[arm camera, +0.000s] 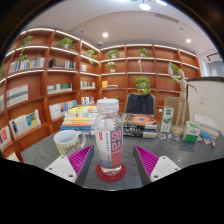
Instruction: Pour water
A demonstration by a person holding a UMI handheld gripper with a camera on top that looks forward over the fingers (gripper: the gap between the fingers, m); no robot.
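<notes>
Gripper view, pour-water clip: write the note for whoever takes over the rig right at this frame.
Gripper: open, fingers either side of the bottle, with a gap showing at each side.
Bottle: upright on the table, white cap on, pink label, standing between the pads.
Cup: on the table beyond the left finger, beside the bottle.
Done: gripper lined up on the bottle.
Left: close on the bottle, lift, pour into the cup. Whether the cap is loose cannot be told.

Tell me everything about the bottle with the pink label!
The bottle is clear plastic with a white cap and a pink and white label. It stands upright on the grey table, between the open gripper's pink-padded fingers. Whether they touch it is unclear. A mug sits to its left.
</notes>
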